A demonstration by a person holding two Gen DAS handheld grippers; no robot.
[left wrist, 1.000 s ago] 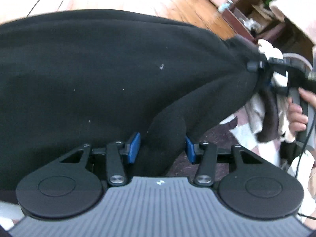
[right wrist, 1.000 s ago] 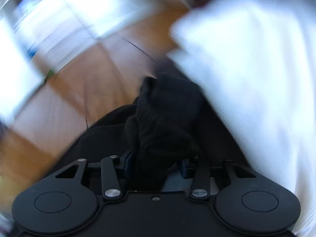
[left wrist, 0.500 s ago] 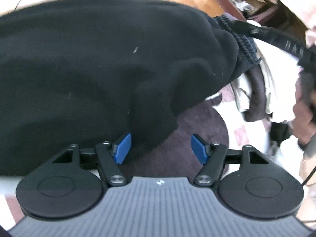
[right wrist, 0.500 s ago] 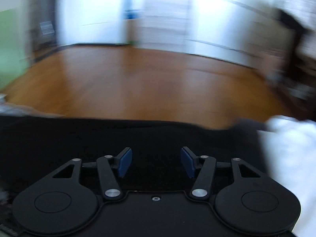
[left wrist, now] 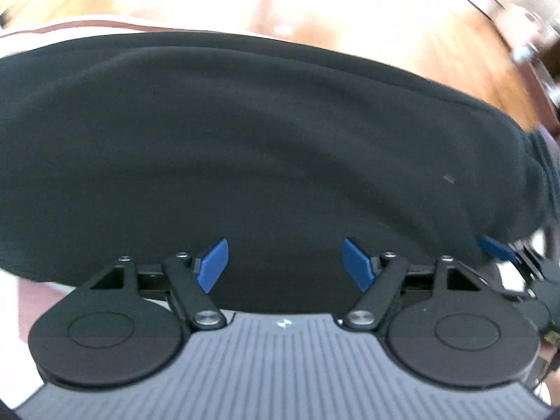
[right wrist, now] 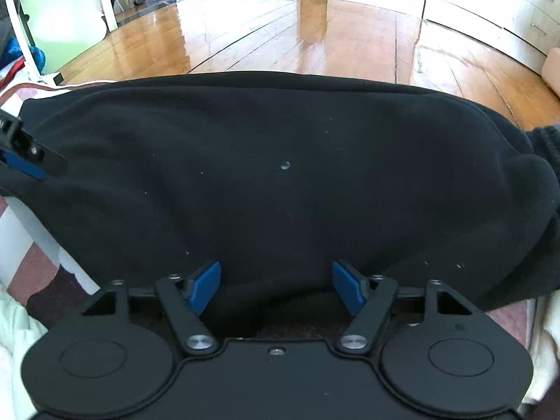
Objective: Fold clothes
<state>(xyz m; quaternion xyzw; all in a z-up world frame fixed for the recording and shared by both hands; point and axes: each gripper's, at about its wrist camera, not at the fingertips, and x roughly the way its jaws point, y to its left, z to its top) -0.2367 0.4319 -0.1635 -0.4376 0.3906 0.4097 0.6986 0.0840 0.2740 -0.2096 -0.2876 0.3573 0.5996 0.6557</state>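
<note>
A black fleece garment lies folded and flat across a checked cloth, filling both views. My left gripper hovers over its near edge, jaws still opening, nothing pinched between the blue pads. My right gripper stands over the near edge too, jaws opening, with only loose fabric below the pads. The right gripper's blue fingertip shows at the right edge of the left wrist view. At the left edge of the right wrist view the left gripper's fingertip pokes in.
A shiny wooden floor stretches beyond the garment. White cloth is bunched at the lower left and the checked cloth shows beside it. White cabinets and a green wall stand at the back.
Both grippers let go of the black garment and opened. The garment dropped flat. My left gripper swung sideways along it; my right rolled and now faces the floor beyond.
</note>
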